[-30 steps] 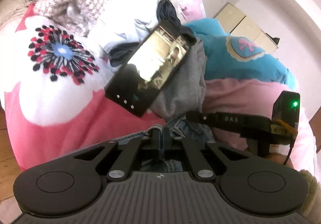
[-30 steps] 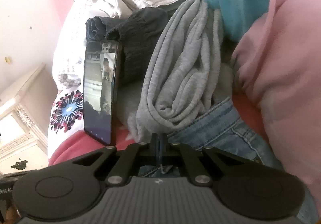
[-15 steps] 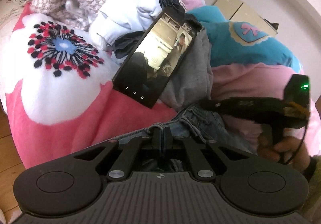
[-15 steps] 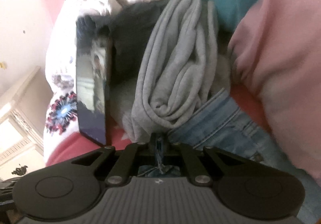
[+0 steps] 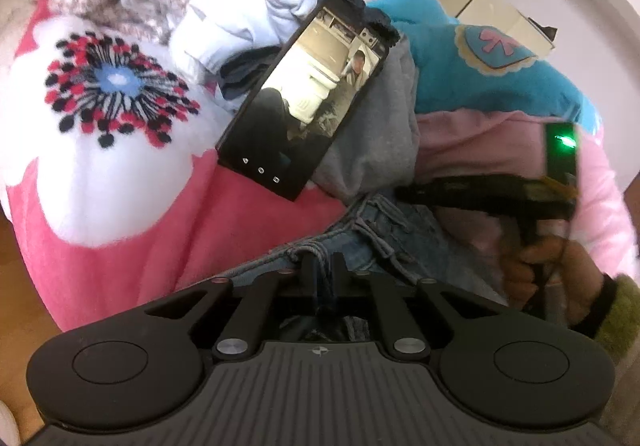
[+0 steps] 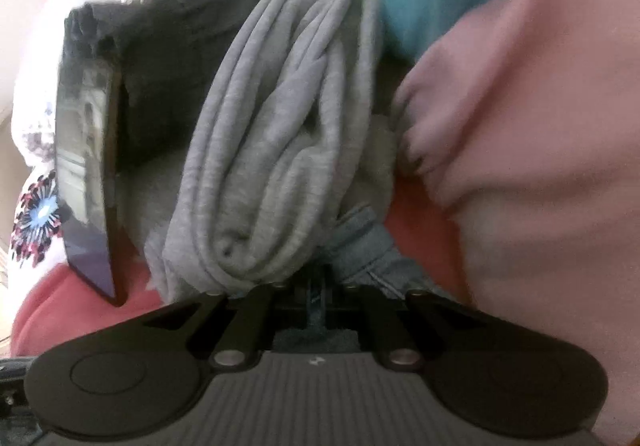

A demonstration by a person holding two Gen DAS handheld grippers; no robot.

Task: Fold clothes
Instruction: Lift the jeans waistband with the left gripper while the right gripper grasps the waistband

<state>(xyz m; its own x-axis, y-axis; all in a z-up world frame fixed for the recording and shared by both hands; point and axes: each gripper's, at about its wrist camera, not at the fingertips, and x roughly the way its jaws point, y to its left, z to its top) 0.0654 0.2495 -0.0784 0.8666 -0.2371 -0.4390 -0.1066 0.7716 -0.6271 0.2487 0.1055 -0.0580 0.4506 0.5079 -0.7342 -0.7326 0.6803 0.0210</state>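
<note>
Blue jeans [image 5: 380,230] lie bunched on a pink blanket [image 5: 160,246] in front of a clothes pile. My left gripper [image 5: 323,266] pinches their waistband edge; its jaws are just starting to part, denim still between them. In the blurred right wrist view, my right gripper [image 6: 318,286] holds a strip of the jeans [image 6: 360,242]; its jaws are opening with the denim still pinched. The right gripper [image 5: 402,192] also shows in the left wrist view, held by a hand [image 5: 560,266] just over the jeans.
A phone [image 5: 304,102] [image 6: 86,166] with its screen lit leans on the pile. Behind the jeans lie a grey garment [image 5: 372,134] [image 6: 280,126], a pink one [image 5: 480,146] [image 6: 540,126], a turquoise one [image 5: 460,78] and a white one [image 5: 248,6]. A cream cabinet [image 5: 480,2] stands by the wall.
Both grippers pushed towards the pile, so the grey garment and phone loom larger. The jeans bunched up under the grey garment. The left fingers stand slightly wider apart.
</note>
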